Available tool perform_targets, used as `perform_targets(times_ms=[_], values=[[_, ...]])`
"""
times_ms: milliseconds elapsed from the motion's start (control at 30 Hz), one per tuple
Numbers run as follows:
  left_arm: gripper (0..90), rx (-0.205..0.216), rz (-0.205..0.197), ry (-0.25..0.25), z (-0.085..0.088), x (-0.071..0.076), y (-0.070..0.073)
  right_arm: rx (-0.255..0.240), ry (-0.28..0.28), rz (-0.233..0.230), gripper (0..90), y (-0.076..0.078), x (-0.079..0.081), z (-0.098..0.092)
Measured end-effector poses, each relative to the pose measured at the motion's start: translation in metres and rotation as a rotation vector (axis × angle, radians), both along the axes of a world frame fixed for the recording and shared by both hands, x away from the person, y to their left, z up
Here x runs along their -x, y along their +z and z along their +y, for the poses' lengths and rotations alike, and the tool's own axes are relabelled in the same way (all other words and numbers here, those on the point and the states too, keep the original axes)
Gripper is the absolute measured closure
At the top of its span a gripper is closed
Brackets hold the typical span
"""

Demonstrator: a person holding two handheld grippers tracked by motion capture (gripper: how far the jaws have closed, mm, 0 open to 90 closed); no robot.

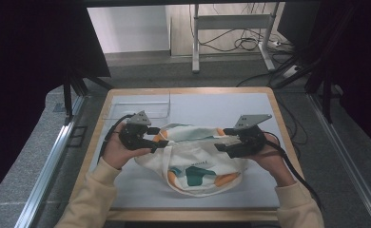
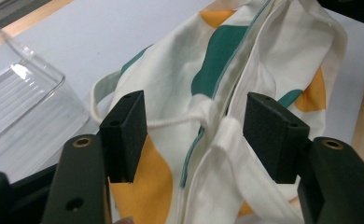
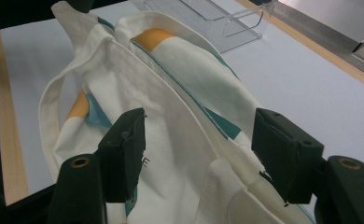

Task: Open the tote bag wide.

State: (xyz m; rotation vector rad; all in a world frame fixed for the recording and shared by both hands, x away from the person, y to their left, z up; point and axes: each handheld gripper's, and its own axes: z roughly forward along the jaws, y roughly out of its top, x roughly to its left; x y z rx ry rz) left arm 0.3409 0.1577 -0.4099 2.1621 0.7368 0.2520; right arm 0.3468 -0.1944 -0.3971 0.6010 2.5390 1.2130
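Note:
A cream cloth bag [image 1: 193, 164] printed with green and orange shapes lies crumpled on the white table mat [image 1: 212, 107]. My left gripper [image 1: 157, 142] is at the bag's left end, pointing right. Seen from the left gripper view, the bag [image 2: 227, 60] has its zipped seam and a strap running between the open jaws of the left gripper [image 2: 194, 135], and the pads stand clear of the cloth. My right gripper [image 1: 221, 140] is at the bag's right end. In its own view the right gripper [image 3: 199, 144] straddles a fold of the bag [image 3: 180, 70], and the cloth is not pinched.
A clear plastic tray [image 1: 141, 107] sits on the mat behind the left hand, close to the bag; it also appears as the tray [image 2: 26, 107] and the tray [image 3: 217, 14]. A wooden rim [image 1: 188, 90] frames the mat. Beyond the table are a desk frame and cables on the floor.

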Motion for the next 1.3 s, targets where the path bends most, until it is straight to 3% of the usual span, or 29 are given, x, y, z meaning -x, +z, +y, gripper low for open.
perform_targets(times_ms=[300,533,600,800,1033,1200,1300], values=[[43.1,-0.036,0.001,-0.052,-0.023,-0.019,0.0,0.003,-0.002,0.006,34.9,-0.003,-0.001,-0.001],[48.3,-0.041,0.063,-0.104,-0.032,-0.034,-0.009,-0.001,-0.006,0.01,34.8,-0.003,-0.001,-0.002],[52.2,-0.028,0.086,-0.133,-0.033,-0.034,-0.011,-0.001,-0.003,0.009,34.8,-0.004,-0.001,-0.002],[64.2,-0.037,0.094,-0.159,-0.037,-0.035,-0.015,-0.013,-0.001,0.01,34.8,-0.003,-0.001,-0.002],[64.3,-0.052,0.105,-0.16,-0.038,-0.039,-0.017,-0.009,-0.001,0.011,34.8,-0.003,-0.001,-0.002],[64.4,-0.083,0.121,-0.215,-0.043,-0.039,-0.023,-0.003,-0.001,0.012,34.7,-0.005,-0.002,-0.002],[76.2,-0.076,0.131,-0.213,-0.043,-0.039,-0.023,-0.008,-0.001,0.013,34.7,-0.005,-0.002,-0.002]])
